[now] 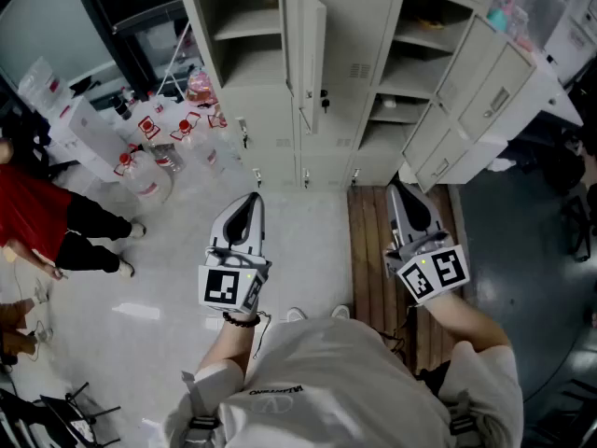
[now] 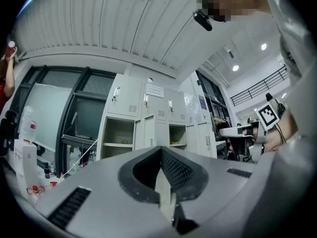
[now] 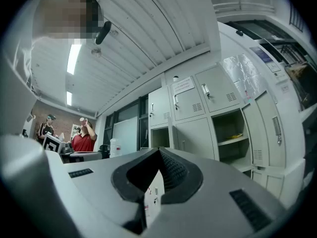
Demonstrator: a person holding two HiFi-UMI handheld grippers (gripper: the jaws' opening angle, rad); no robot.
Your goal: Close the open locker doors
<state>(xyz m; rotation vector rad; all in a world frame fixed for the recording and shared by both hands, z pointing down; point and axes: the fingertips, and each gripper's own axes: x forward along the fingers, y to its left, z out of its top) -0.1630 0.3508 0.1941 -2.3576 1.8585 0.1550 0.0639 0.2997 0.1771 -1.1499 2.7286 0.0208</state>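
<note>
Lockers (image 1: 280,129): far side, straight ahead of me, two bays open.
Left bay (image 1: 244,26): I see a small yellow thing (image 2: 125,142) on the shelf, too small to name.
Right bay (image 1: 415,59): another yellow thing (image 3: 237,135) on a shelf.
Middle door (image 1: 306,49): swung out between the bays.
Right doors (image 1: 476,101): hanging open at the right.
Left gripper (image 1: 250,203): near, jaws together, nothing in them, well apart from the lockers.
Right gripper (image 1: 401,196): jaws together, likewise empty.
Jugs (image 1: 149,171): on the floor, left.

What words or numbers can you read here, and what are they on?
No text can be read for sure.
Print on the white shirt: too blurred.
Paper sign on a shut locker door: too small.
Red bottle labels: too small.
Black-and-white squares: patterns, not letters.
</note>
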